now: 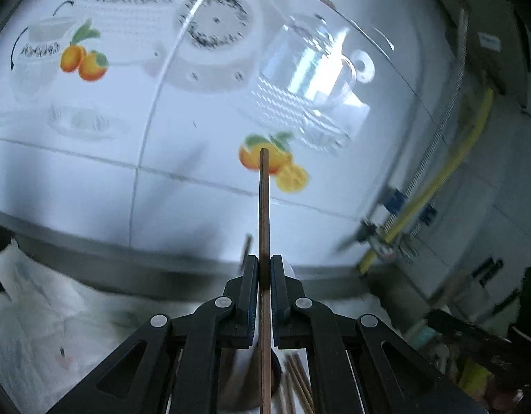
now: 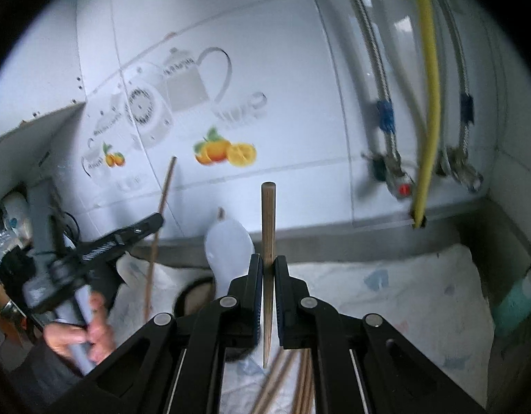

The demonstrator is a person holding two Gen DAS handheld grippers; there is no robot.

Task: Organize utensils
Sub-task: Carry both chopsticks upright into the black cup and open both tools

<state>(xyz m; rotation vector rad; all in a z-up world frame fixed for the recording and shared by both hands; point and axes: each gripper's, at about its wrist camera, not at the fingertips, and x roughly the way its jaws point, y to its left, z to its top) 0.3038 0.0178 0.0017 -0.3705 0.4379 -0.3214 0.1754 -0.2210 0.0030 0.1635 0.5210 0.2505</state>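
Observation:
My left gripper (image 1: 264, 259) is shut on a thin brown chopstick (image 1: 264, 207) that points up toward the tiled wall. My right gripper (image 2: 268, 258) is shut on a thicker wooden chopstick (image 2: 268, 214), blunt end up and pointed tip down. The right wrist view also shows the left gripper (image 2: 151, 223) at the left with its chopstick (image 2: 163, 200), a person's hand (image 2: 89, 327) on its handle. Several loose chopsticks (image 2: 293, 383) lie on the white cloth (image 2: 386, 293) below; they appear again (image 1: 298, 379) in the left wrist view. A white spoon (image 2: 227, 245) stands in a dark-rimmed cup (image 2: 193, 293).
A tiled wall (image 1: 76, 179) with orange fruit decals (image 1: 82, 60) rises close behind the counter ledge (image 2: 334, 241). A yellow hose (image 2: 427, 103), braided metal hoses and valves (image 2: 393, 172) hang at the right. A teal bottle (image 2: 517, 303) stands at the far right. A crumpled white cloth (image 1: 41, 310) lies at the left.

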